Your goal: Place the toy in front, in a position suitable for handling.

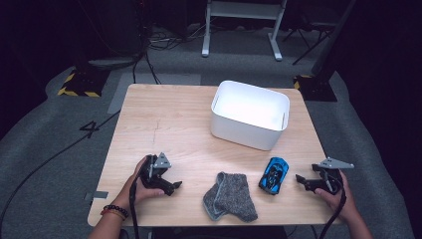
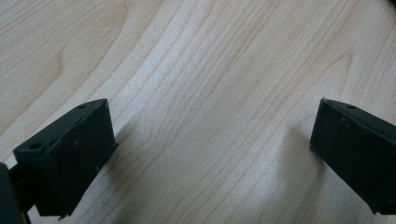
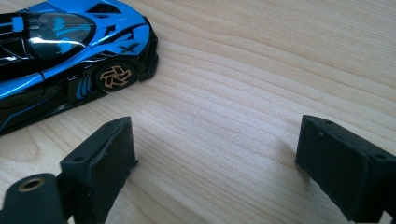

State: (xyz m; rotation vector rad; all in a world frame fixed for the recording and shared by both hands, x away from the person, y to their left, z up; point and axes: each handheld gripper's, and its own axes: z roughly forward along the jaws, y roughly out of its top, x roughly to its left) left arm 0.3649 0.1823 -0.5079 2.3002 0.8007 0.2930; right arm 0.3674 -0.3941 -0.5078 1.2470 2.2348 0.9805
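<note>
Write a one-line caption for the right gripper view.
Open right gripper over the wooden table, a blue toy car just beyond its jaws.

Table (image 1: 164, 124): pale wood, visible grain, matt and smooth.
Toy car (image 1: 273, 175) at 5 o'clock on table: glossy blue and black plastic look, shiny wheel rims in gold tone.
Cloth (image 1: 230, 196) at 6 o'clock: grey, fuzzy, rough woven textile, matt.
Bin (image 1: 249, 115) at 1 o'clock: white plastic look, smooth, slight sheen.
Left gripper (image 2: 212, 140) and right gripper (image 3: 212, 154): black pads, matt, slightly grainy.
</note>
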